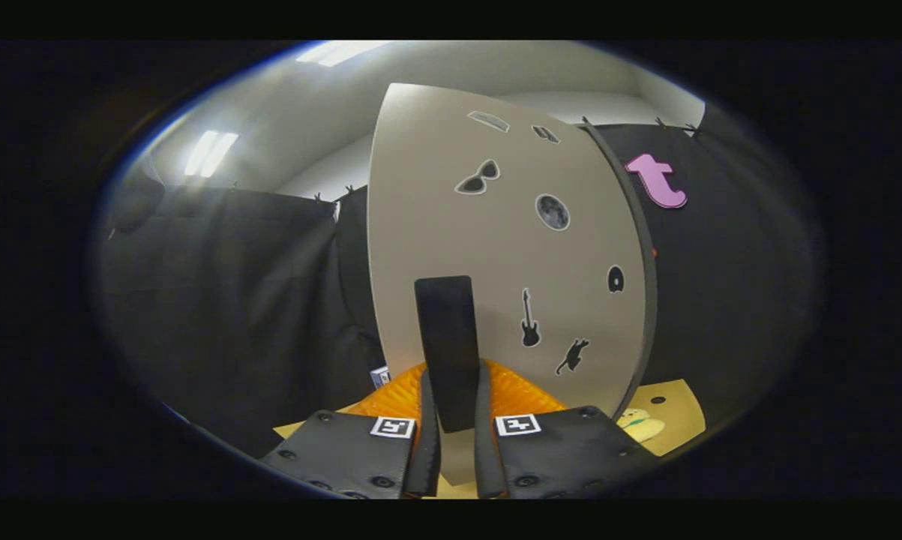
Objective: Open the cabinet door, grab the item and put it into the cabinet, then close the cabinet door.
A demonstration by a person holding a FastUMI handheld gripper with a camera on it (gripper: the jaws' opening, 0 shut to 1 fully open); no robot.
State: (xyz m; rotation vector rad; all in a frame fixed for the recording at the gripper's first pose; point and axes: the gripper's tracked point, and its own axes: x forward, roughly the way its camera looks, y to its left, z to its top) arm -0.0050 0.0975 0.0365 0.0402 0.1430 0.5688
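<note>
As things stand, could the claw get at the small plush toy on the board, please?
Probably not directly: the claw looks shut on the black handle of the cabinet door, and that door stands between it and the plush toy.

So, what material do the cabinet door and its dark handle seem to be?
Cabinet door: probably painted or laminated board, a flat matte beige face with stickers on it. Handle: looks like matte dark plastic or rubber, though that is uncertain; the gripper has both fingers closed on it.
</note>
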